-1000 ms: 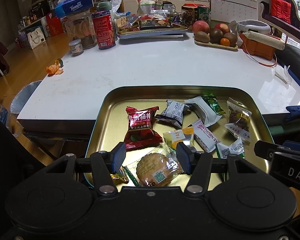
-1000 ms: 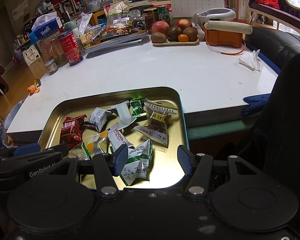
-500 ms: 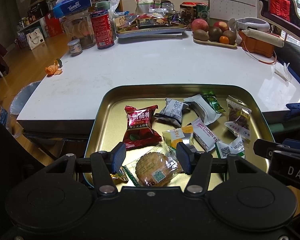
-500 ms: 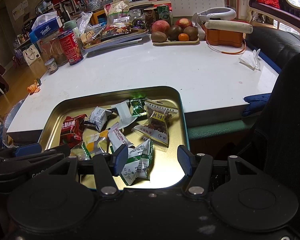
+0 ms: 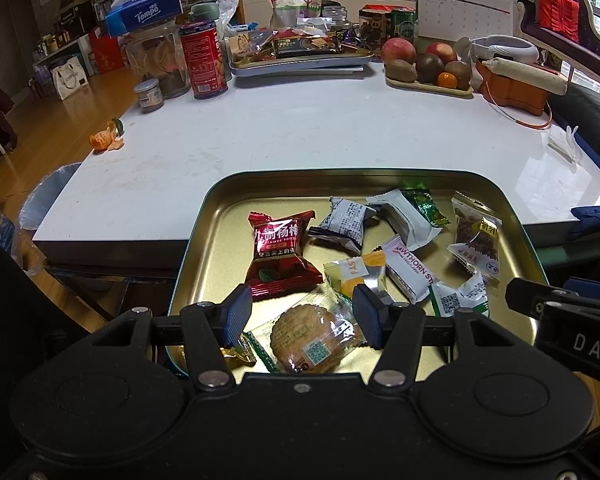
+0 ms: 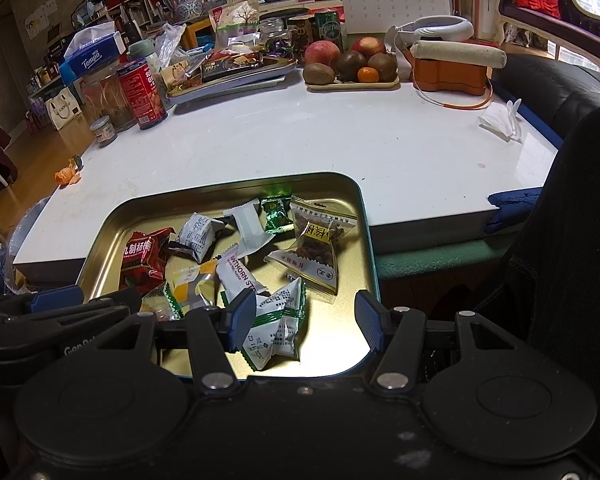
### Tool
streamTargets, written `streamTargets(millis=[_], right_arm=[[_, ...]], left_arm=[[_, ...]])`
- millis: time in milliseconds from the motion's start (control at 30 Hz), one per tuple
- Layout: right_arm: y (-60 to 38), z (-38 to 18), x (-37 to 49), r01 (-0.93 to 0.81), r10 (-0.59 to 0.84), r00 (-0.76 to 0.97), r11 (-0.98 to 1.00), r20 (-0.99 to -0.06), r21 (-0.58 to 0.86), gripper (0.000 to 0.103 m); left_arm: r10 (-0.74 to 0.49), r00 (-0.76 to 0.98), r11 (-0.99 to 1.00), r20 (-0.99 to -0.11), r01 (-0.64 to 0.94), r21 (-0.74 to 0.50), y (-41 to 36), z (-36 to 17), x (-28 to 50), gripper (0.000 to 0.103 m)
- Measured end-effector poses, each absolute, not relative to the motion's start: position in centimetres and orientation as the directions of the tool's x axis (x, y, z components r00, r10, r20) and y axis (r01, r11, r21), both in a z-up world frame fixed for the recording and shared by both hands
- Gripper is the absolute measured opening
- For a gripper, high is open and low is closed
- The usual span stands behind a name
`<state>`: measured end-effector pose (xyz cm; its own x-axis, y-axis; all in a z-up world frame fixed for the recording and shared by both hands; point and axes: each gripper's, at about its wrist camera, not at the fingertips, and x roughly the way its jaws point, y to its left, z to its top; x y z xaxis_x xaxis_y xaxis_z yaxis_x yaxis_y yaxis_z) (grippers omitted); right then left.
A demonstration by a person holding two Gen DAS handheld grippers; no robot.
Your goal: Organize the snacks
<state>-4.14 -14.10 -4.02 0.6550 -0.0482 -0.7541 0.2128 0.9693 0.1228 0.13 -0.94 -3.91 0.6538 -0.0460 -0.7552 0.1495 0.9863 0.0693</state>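
A cluttered living room lies behind a white table (image 5: pixel 300 128), whose far edge holds, from left to right, a tissue box on a jar (image 5: pixel 146 12), a red can (image 5: pixel 203 62), a loaded snack tray (image 5: pixel 300 65), a fruit plate (image 5: pixel 428 85) and a desk calendar (image 5: pixel 464 12); orange peel (image 5: pixel 105 141) sits alone near the left edge. At the near edge sits the gold tin (image 5: pixel 220 216), and all the loose snacks are in it. The left gripper (image 5: pixel 302 314) hangs over the tin's near-left part, jaws spread with nothing pinched; the cookie (image 5: pixel 310 338) lies directly below and between them, a round flat pack with its wrapper ends running left to right, roughly in line with the jaws' gap (so a turn of the wrist may be needed to close across it). The red pack (image 5: pixel 281 254) lies just beyond, nearer the left finger. The right gripper (image 6: pixel 304 322) hovers over the near-right part, jaws likewise spread and empty, with the white-green pack (image 6: pixel 278 330) beneath its left finger, long axis running away from the camera. The cookie probably falls to the left hand, the white-green pack to the right.
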Motion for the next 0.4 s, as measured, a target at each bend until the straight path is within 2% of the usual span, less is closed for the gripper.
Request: streamTargets(millis=[400], right_arm=[[-14.16, -3.99, -4.13, 0.212, -0.048, 0.656, 0.969, -0.753, 0.124, 0.058]], left_arm=[[-0.051, 0.660, 0.985, -0.750, 0.157, 0.072, -0.91, -3.78, 0.02, 0.061]])
